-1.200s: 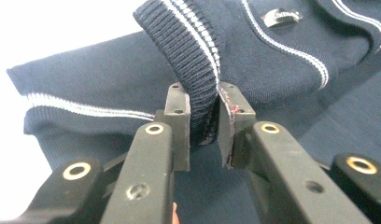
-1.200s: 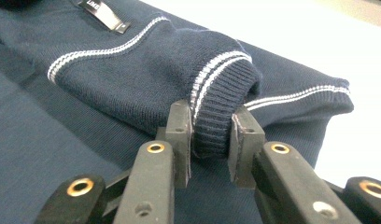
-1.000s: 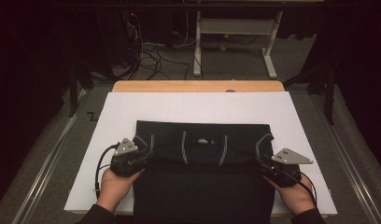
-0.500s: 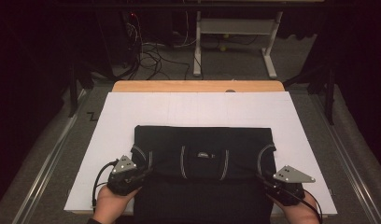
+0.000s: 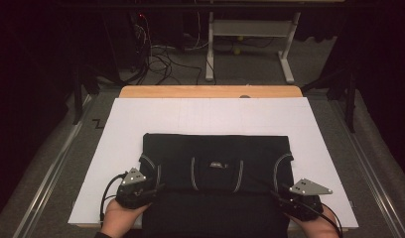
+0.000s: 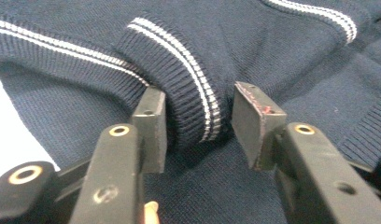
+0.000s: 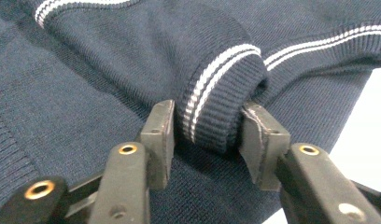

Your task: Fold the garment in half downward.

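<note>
Both grippers [image 5: 152, 187] [image 5: 279, 194] just opening; sweater [image 5: 215, 148] cuffs between jaws, seemingly loose.

White sheet [image 5: 141, 124] covering worktop; bare wooden strip [image 5: 210, 91] along far edge. Beyond far edge: tangled cables [image 5: 156, 54] on grey floor, white metal frame [image 5: 250, 34] standing right of cables.

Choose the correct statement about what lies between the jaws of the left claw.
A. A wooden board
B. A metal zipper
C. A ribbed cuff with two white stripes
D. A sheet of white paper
C. In the left gripper view, the ribbed cuff of the dark navy sweater, with two white stripes, sits between the jaws of the left claw, which have just been opening, with a gap at the right jaw.
</note>
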